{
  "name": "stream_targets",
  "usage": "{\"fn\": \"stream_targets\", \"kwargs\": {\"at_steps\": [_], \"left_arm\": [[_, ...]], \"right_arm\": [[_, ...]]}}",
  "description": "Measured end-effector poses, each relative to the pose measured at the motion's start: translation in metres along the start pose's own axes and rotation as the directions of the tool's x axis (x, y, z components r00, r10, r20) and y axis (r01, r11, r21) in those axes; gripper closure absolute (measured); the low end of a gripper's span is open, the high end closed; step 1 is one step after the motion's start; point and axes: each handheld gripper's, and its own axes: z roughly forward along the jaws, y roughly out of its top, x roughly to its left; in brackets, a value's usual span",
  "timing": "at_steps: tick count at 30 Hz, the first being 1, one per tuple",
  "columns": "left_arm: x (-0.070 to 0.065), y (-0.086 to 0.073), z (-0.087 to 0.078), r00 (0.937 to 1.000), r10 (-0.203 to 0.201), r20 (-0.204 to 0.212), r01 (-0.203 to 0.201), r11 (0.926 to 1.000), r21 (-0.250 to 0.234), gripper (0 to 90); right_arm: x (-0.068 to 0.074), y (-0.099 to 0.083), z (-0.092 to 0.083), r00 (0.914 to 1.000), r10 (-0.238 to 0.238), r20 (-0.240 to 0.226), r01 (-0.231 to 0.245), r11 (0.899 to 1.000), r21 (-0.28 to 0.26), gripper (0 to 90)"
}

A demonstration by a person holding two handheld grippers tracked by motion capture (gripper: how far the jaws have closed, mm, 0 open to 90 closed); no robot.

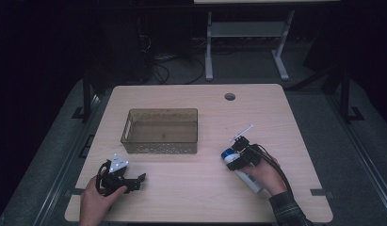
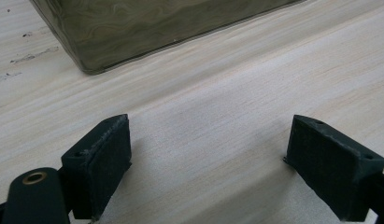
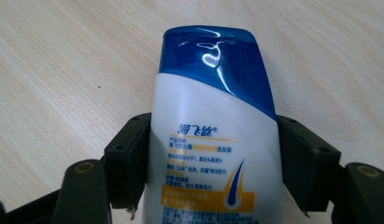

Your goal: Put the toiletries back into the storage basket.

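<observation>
- Shampoo bottle (image 3: pixel 213 140): white body with a blue cap, lying flat on the table (image 1: pixel 191 188) at the near right; the cap points toward the far left, which leaves the two narrow flanks free for a sideways grip
- Right gripper (image 3: pixel 213 154): its jaws straddle the bottle's body just below the cap, one pad (image 3: pixel 126 158) against the left flank and the other against the right flank; both appear to be touching the plastic, so the claw is judged to be pinching the bottle, though a hair of gap on the right cannot be ruled out
- Grip site: taken on the body and not on the tapered cap, probably because the straight flanks give the pads flat bearing and keep the bottle from slipping out on a lift
- Right hand (image 1: pixel 266 176): rests over the bottle's lower end in the high view, in line with the bottle's length
- Bin (image 1: pixel 160 131): translucent brownish container, open at the top, at the middle left of the table and well apart from the bottle; a likely destination, judging by its open top
- Left gripper (image 2: pixel 208 158): jaws spread wide with bare wood between them, low over the near left of the table, just near of the bin's corner; it appears to be waiting
</observation>
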Motion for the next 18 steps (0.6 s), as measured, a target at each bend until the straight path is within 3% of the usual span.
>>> {"fn": "stream_targets", "kwargs": {"at_steps": [9,18], "left_arm": [[0.0,0.0,0.0,1.0,0.0,0.0,0.0,1.0,0.0,12.8],[0.0,0.0,0.0,1.0,0.001,0.0,-0.001,1.0,0.0,12.8]], "right_arm": [[-0.001,-0.001,-0.002,1.0,-0.002,0.005,0.002,1.0,-0.009,32.7],[-0.004,-0.007,-0.015,0.9998,0.01,-0.015,-0.012,0.996,-0.091,32.8]]}}
